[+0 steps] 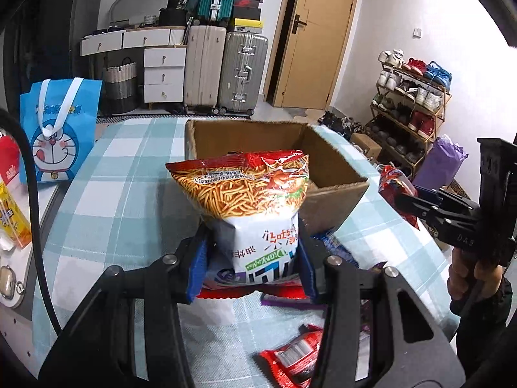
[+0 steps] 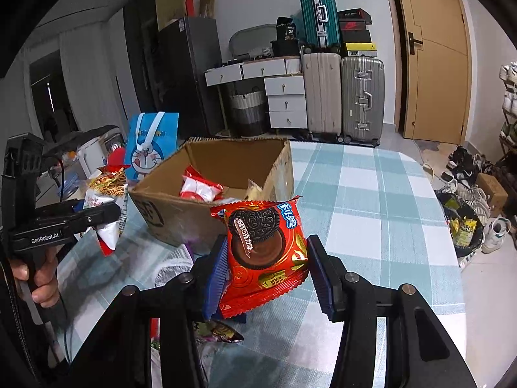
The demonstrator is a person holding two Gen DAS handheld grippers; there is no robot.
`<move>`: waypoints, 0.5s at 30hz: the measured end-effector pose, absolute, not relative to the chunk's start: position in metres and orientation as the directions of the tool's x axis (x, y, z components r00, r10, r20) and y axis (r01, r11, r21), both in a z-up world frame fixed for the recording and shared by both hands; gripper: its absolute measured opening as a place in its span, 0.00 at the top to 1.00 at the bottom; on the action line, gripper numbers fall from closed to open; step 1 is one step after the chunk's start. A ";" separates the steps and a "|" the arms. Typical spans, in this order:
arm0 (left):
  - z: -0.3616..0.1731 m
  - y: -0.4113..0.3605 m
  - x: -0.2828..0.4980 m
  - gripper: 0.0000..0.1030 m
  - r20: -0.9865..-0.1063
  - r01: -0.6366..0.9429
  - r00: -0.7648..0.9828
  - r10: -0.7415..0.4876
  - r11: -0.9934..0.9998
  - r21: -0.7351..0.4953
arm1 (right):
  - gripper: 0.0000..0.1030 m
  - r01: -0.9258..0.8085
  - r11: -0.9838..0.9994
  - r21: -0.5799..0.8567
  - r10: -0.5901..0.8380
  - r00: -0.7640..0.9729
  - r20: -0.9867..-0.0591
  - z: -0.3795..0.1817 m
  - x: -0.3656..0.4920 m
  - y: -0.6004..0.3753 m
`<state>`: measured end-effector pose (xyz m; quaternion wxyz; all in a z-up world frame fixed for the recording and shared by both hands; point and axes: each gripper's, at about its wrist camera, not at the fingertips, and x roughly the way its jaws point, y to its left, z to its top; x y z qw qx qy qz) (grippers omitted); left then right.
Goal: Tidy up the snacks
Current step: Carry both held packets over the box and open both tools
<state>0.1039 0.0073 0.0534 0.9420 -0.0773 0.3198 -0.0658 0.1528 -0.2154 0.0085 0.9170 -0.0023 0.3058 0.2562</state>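
Cardboard box (image 1: 336, 190) lies directly ahead of both loads; left gripper (image 1: 252, 258) pinches noodle-snack bag (image 1: 248, 194), right gripper (image 2: 268, 268) pinches Oreo pack (image 2: 265, 245).

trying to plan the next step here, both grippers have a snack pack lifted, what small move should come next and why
Probably carry the left gripper forward until its noodle snack bag is over the open cardboard box, then release. The bag is clamped clear of the checked tablecloth, directly before the box. The right gripper with the Oreo pack can follow.
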 end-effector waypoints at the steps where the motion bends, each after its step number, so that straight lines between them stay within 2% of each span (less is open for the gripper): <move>1: 0.056 0.005 0.106 0.57 -0.590 0.073 0.790 -0.169 0.980 -0.183 | 0.53 -0.473 0.868 0.153 0.471 0.684 -0.557 0.011 0.152 -0.215; 15: 0.088 -0.006 0.135 0.57 -0.569 0.073 0.806 -0.167 0.980 -0.184 | 0.53 -0.487 0.855 0.175 0.501 0.693 -0.519 0.037 0.165 -0.200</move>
